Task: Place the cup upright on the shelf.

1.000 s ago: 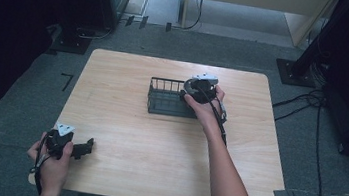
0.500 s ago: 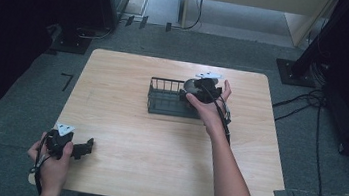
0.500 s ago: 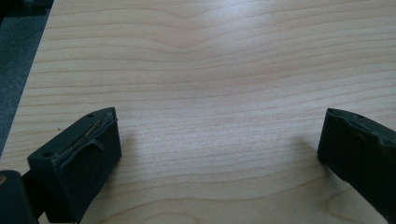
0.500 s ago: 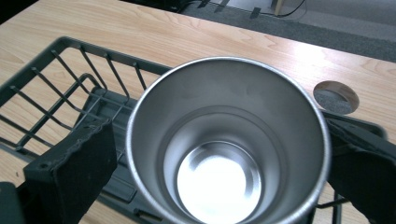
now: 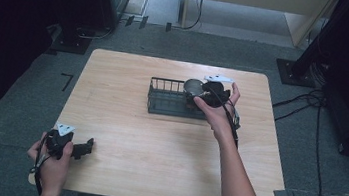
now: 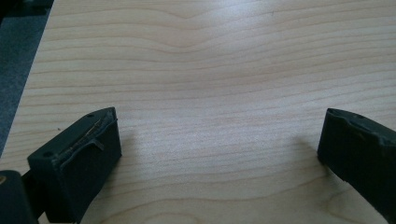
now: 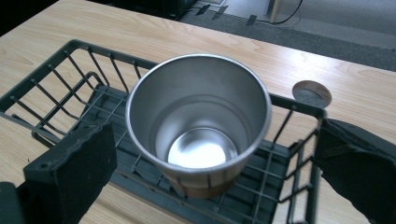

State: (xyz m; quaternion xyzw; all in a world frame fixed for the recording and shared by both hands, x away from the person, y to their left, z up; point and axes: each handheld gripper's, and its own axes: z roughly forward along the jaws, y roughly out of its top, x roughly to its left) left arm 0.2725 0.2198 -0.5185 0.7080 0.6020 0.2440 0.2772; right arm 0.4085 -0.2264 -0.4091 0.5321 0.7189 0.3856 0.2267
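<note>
A steel cup [image 7: 198, 121] stands mouth-up in the right end of a dark wire rack [image 7: 56, 88] at the back middle of the wooden table [image 5: 156, 151]. My right gripper [image 7: 215, 140] is open, one jaw on each side of the cup, with a gap to its wall on both sides. The high view shows the cup [image 5: 193, 87] in the rack [image 5: 162, 101] just left of the right gripper [image 5: 207, 89]. My left gripper [image 5: 87, 146] rests near the table's front left corner. It is open [image 6: 219, 135] over bare wood, with nothing between its jaws.
A small round metal disc [image 7: 312, 93] is set in the tabletop just behind the rack. Cables [image 5: 313, 102] run over the floor to the right of the table. A black stand [image 5: 76, 40] is off the back left corner.
My right gripper has drifted a little to the right, so the cup now shows beside it in the rack. The left gripper has not moved.
</note>
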